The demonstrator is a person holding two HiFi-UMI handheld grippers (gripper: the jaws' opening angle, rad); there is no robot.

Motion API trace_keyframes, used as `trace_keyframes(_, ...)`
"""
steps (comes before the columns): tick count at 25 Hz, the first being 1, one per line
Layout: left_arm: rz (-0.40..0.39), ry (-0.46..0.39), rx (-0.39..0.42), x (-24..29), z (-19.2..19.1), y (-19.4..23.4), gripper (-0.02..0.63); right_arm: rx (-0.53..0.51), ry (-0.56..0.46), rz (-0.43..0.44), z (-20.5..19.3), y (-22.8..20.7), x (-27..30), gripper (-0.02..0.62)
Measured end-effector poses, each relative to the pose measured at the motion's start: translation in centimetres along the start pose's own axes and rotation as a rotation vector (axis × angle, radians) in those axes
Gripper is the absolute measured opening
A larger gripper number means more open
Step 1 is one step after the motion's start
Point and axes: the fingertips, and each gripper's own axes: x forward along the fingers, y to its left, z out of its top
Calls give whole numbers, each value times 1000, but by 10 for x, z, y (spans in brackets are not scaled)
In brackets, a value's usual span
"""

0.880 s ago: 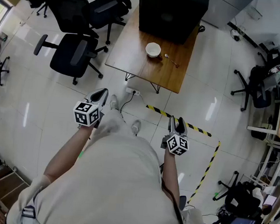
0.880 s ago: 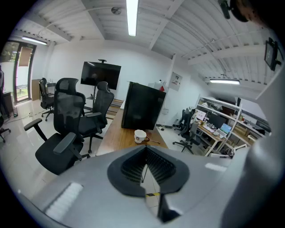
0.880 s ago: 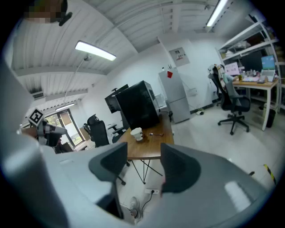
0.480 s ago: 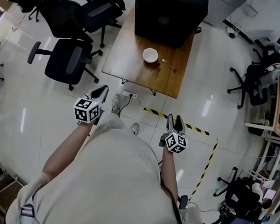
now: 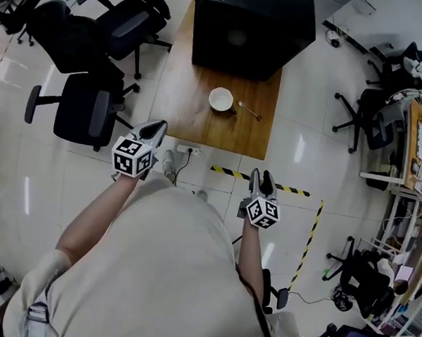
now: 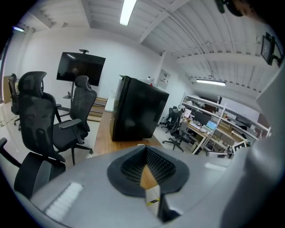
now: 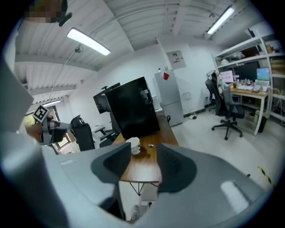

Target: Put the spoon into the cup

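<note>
One spoon (image 5: 248, 110) lies flat on the wooden table (image 5: 193, 122), just right of the white cup (image 5: 221, 99), apart from it and not in it. Both have slid down the head view since a moment ago and sit nearer the person now, so the walk-up to the table is carrying on. Behind the cup the big black box (image 5: 249, 24) has come closer too, and the dark office chairs (image 5: 84, 109) have swung further round on the left. Yellow-and-black floor tape (image 5: 229, 172) now runs just ahead of the person's feet.

Out in front, the left gripper (image 5: 154, 130) is held forward with its nose tipped gently down. Its tip now looks close to the table's near edge in the head view, well short of the cup, and its jaws are drawn together at the tips with nothing between them. Alongside it the right gripper (image 5: 262, 179) has the same gentle downward tilt and aims at the table. Its jaws stand apart and empty, and its own view shows the cup and spoon far off through the gap. Both forearms (image 5: 251, 256) reach straight ahead from the body
</note>
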Motion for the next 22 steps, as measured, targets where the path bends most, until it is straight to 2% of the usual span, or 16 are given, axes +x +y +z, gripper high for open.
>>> trace_keyframes(4, -65, 33, 17, 20, 9, 16, 0, -4, 8, -52, 2, 9, 17, 178)
trace_keyframes(8, -164, 67, 61, 35, 13, 16, 0, -13, 13, -97, 5, 18, 34, 173)
trace_keyframes(11, -207, 82, 58, 46, 14, 22, 0, -34, 21, -115, 12, 26, 41, 173)
trace_keyframes(17, -238, 99, 47, 58, 14, 25, 0, -142, 85, -105, 16, 28, 51, 173)
trace_keyframes(22, -207, 105, 30, 62, 12, 28, 0, -229, 137, -78, 20, 7, 78, 173)
